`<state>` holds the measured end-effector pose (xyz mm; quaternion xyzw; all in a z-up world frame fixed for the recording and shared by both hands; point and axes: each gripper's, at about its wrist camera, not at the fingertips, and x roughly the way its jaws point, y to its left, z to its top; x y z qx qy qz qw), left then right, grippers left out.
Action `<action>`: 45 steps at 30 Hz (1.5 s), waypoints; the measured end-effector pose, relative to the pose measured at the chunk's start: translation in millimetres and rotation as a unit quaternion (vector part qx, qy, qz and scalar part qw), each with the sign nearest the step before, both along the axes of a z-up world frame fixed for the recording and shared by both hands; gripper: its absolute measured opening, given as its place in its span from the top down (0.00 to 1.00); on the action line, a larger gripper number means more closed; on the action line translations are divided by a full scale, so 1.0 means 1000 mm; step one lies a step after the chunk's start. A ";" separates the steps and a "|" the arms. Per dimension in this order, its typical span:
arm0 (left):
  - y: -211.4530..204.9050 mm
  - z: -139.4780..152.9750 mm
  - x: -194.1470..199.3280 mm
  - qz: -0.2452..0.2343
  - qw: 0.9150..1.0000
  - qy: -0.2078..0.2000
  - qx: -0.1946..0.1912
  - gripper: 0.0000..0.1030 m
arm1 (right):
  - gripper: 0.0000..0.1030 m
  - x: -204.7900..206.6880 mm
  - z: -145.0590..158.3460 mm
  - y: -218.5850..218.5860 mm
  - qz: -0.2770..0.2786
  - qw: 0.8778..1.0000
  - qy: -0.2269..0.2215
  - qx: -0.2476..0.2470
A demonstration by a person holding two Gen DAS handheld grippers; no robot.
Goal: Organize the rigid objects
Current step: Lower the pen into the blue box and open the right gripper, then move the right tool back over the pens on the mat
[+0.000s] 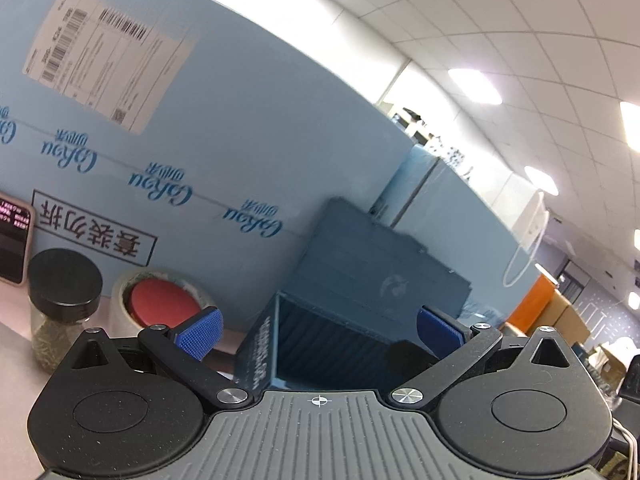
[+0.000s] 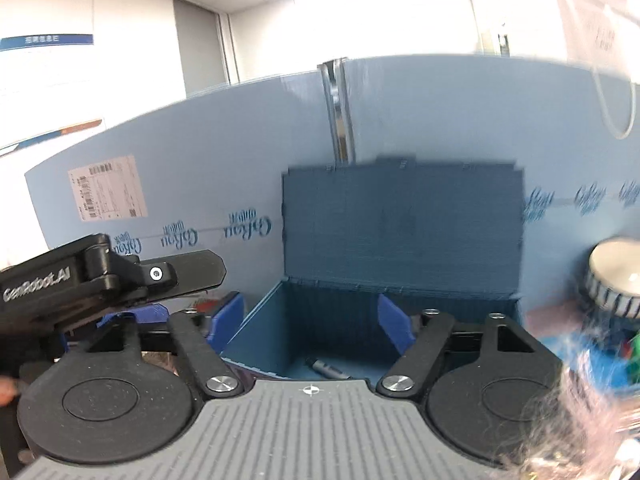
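Note:
A dark blue box stands open on the table, its lid upright against a light-blue carton. A small grey pen-like object lies on the box floor. My right gripper hovers over the box's near edge, open, with nothing between its blue pads. The left gripper is open too, empty, and faces the same box from its left side. One of its black fingers shows at the left of the right wrist view.
A glass jar with a black lid and a tape roll around a red disc stand left of the box. A phone leans on the carton. A white round container and pink fluff sit right.

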<state>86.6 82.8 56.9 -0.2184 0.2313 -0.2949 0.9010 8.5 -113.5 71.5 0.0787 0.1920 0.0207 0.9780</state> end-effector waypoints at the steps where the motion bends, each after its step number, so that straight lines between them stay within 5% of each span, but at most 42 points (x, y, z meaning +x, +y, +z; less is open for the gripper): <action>1: 0.000 0.002 -0.002 -0.002 1.000 -0.004 -0.002 0.00 | 0.22 -0.005 0.003 -0.002 -0.002 1.000 -0.007 -0.001; 13: -0.017 0.018 -0.025 -0.060 0.997 -0.038 -0.011 0.00 | 0.06 -0.083 0.019 -0.027 -0.074 0.993 -0.076 -0.042; 19: -0.034 0.020 -0.036 -0.146 0.988 -0.028 -0.038 0.00 | 0.00 -0.153 0.006 -0.049 -0.156 0.974 -0.154 -0.049; 26: -0.057 0.025 -0.062 -0.172 0.983 -0.058 -0.007 0.00 | 0.00 -0.203 0.003 -0.071 -0.177 0.960 -0.188 -0.104; 32: -0.074 0.022 -0.081 -0.223 0.972 -0.068 -0.008 0.00 | 0.00 -0.256 0.003 -0.085 -0.114 0.952 -0.245 -0.146; 37: -0.101 0.010 -0.101 -0.262 0.964 -0.053 0.006 0.00 | 0.00 -0.282 -0.011 -0.122 -0.166 0.949 -0.221 -0.154; 45: -0.154 -0.023 -0.128 -0.296 0.950 -0.026 0.091 0.00 | 0.00 -0.291 -0.042 -0.170 -0.212 0.952 -0.140 -0.170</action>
